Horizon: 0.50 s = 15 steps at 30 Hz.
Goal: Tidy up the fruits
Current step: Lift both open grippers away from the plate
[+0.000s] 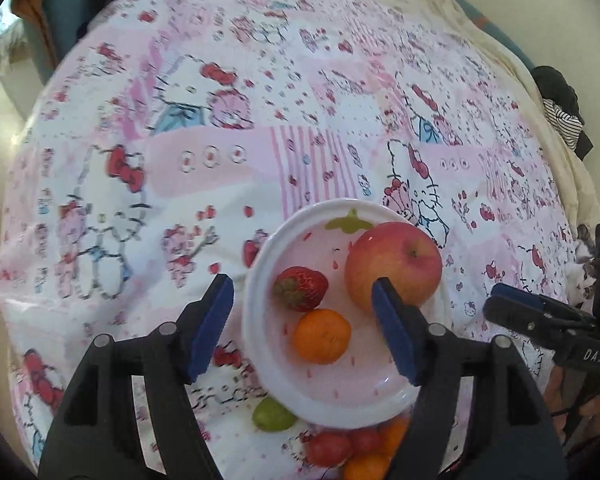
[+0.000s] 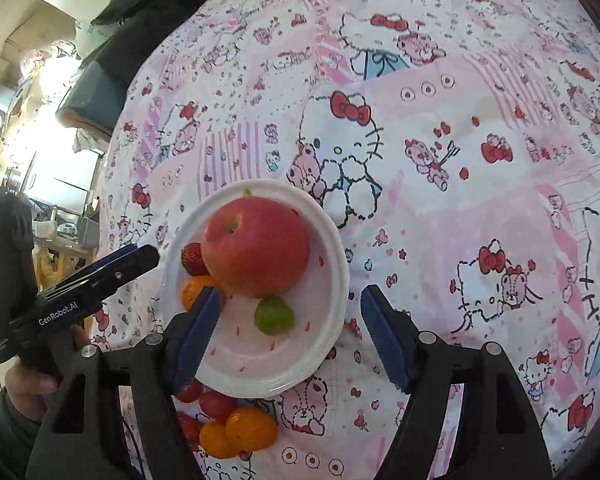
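Sorting looks partly done. The white round plate with pink speckles [image 2: 324,240] sits on the Hello Kitty patterned bedspread [image 2: 440,160] and carries a large red apple [image 2: 256,248], one red strawberry [image 1: 302,288] and one small orange tangerine [image 1: 322,335].

The green lime-like fruit [image 2: 274,315] appears to lie inside the plate in the right wrist view. In the left wrist view it seems just off the near rim, so I cannot tell which is true.

The left claw [image 1: 304,328] hangs wide open over the plate, holding nothing. The right claw [image 2: 290,334] is likewise spread wide and empty, one finger over the plate, the other beyond its rim.

Loose fruit remains on the bedspread beside the plate's near edge. I count two tangerines [image 2: 240,432] and roughly three small red fruits [image 2: 216,404], some partly hidden by the claw.

The next move probably calls for lowering one open claw onto that pile, closing gently on a single piece.
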Each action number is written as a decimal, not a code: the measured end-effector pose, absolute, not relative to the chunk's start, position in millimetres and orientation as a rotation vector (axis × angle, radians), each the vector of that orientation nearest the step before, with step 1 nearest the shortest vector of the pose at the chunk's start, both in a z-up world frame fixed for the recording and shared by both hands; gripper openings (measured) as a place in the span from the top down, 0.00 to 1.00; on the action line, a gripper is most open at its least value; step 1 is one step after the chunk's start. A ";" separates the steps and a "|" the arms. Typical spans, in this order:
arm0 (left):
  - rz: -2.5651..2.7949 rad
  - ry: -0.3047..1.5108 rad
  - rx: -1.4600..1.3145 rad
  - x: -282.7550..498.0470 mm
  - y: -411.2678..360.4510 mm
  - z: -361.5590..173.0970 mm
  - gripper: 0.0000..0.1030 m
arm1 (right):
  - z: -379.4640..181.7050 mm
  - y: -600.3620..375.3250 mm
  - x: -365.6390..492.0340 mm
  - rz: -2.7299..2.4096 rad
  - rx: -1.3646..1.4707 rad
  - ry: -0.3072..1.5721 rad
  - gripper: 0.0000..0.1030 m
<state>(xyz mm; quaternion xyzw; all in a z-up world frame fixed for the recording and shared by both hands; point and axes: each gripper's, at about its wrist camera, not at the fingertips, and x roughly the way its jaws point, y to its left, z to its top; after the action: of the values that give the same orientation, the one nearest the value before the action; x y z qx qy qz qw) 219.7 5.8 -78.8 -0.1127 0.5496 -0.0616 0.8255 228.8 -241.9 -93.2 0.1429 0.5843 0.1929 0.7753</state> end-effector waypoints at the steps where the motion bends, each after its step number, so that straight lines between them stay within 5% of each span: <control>1: -0.124 1.159 -0.235 214.9 7.5 -74.4 0.34 | -90.5 -242.2 226.9 0.420 0.313 1.258 0.27; 15: -0.133 1.151 -0.164 118.7 25.5 -41.9 0.34 | -57.6 -247.0 154.8 0.459 0.345 1.199 0.27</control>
<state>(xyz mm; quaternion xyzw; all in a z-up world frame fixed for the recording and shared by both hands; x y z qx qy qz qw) 118.7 25.5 -41.9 -0.0774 0.5430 -0.0629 0.8338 154.8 -247.0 -57.6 0.1601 0.5562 0.2128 0.7873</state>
